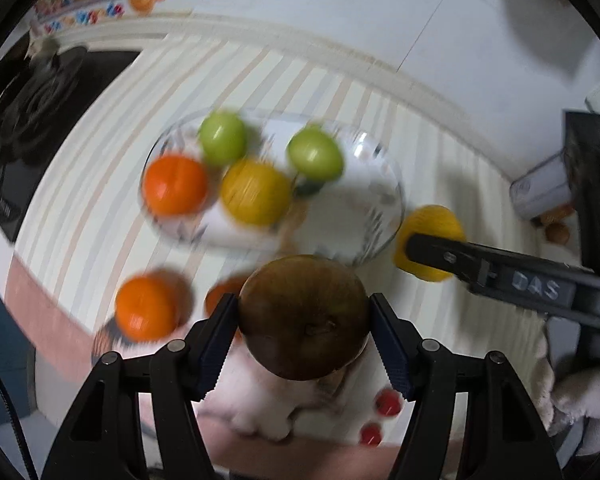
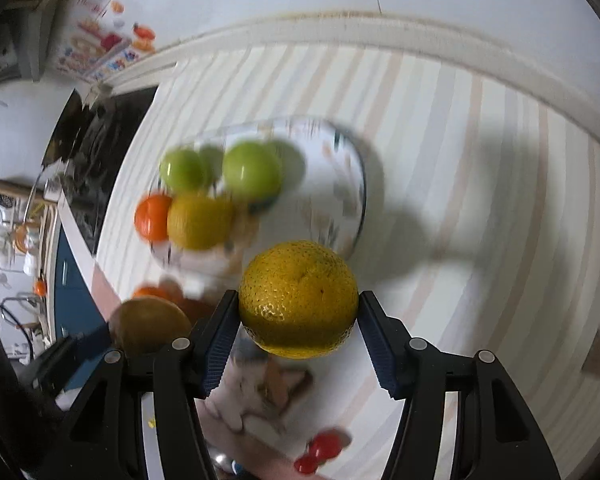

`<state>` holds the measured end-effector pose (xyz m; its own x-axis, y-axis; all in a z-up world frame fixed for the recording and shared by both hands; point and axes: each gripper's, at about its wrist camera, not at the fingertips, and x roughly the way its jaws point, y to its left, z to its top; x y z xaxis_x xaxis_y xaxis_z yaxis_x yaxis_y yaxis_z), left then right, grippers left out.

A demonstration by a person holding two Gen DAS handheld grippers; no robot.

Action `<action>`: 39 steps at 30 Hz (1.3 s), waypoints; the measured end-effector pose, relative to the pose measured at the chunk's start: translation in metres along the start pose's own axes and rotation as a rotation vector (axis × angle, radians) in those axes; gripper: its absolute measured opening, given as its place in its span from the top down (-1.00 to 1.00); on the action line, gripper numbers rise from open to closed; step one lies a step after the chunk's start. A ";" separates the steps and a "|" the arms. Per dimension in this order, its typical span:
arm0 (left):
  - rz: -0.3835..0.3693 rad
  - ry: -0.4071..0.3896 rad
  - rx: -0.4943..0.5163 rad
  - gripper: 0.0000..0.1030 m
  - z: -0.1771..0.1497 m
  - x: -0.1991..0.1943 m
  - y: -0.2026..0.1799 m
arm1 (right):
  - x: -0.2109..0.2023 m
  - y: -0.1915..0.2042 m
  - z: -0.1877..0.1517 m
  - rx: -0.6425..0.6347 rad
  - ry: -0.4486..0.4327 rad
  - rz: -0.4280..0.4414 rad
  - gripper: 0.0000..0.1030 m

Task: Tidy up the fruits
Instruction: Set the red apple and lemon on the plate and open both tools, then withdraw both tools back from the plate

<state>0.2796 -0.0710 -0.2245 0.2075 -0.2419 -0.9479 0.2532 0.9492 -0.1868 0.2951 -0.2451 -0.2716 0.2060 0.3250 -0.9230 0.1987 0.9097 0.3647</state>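
1. Left gripper [image 1: 304,320]: matte black plastic linkage arms; round silver screws at the pivots; dark blue ribbed pads on the fingers [image 1: 216,344]; a thin black cable at the left edge.
2. Right gripper [image 2: 298,316]: same black frame and silver screws; blue ribbed pads; its finger bears white "DAS" lettering.

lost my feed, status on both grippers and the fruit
Left gripper shut on brown fruit. Right gripper shut on yellow citrus. Glass bowl ahead, four fruits inside. Path clear.
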 end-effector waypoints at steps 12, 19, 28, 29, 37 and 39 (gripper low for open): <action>0.008 0.065 -0.038 -0.24 0.049 0.059 -0.017 | 0.062 -0.011 0.091 0.000 0.151 -0.001 -0.21; 0.023 0.089 -0.038 -0.25 0.054 0.072 -0.020 | 0.076 -0.010 0.089 -0.005 0.188 -0.012 -0.25; 0.011 0.101 -0.080 -0.64 0.053 0.066 -0.010 | 0.050 -0.023 0.083 0.050 0.151 0.011 -0.57; 0.013 0.087 -0.079 -0.64 0.052 0.061 -0.008 | 0.046 -0.025 0.082 0.050 0.143 0.006 -0.57; 0.108 -0.011 -0.093 -0.65 0.044 0.017 0.009 | 0.014 -0.022 0.055 0.016 0.058 -0.075 -0.82; 0.151 -0.040 -0.091 -0.65 0.039 0.006 0.015 | 0.004 -0.013 0.043 -0.017 0.025 -0.114 -0.84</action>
<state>0.3214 -0.0660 -0.2234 0.2746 -0.1012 -0.9562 0.1303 0.9892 -0.0673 0.3342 -0.2670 -0.2745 0.1591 0.2258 -0.9611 0.2030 0.9452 0.2557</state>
